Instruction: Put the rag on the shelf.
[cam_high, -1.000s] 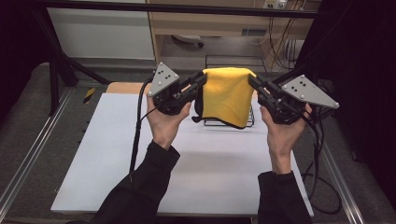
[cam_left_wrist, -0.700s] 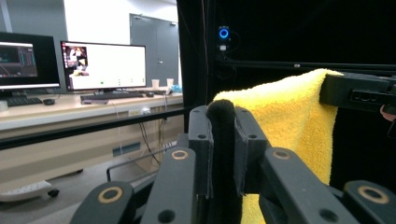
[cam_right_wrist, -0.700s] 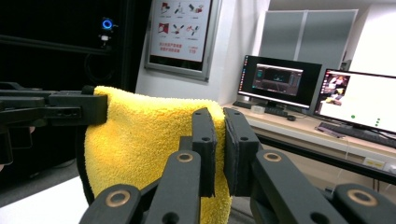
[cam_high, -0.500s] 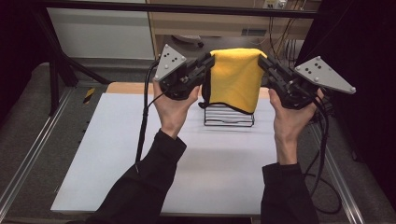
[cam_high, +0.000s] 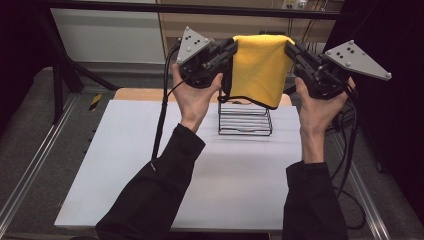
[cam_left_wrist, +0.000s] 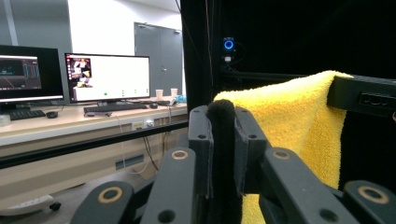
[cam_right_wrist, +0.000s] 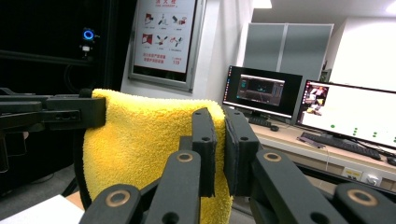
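Grippers (cam_high: 231, 50) and towel (cam_high: 260, 67) higher now.

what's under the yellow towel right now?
In the high view, the yellow towel hangs in the air between the left gripper and the right gripper. Below its hem a black wire rack stands on the white table; the rack's far edge is covered.

Wall poster (cam_right_wrist: 164, 37) has red heading + pics, txt too small to read.

A plain yellow towel (cam_high: 260, 67) with dark edging hangs over a black wire rack (cam_high: 245, 120).
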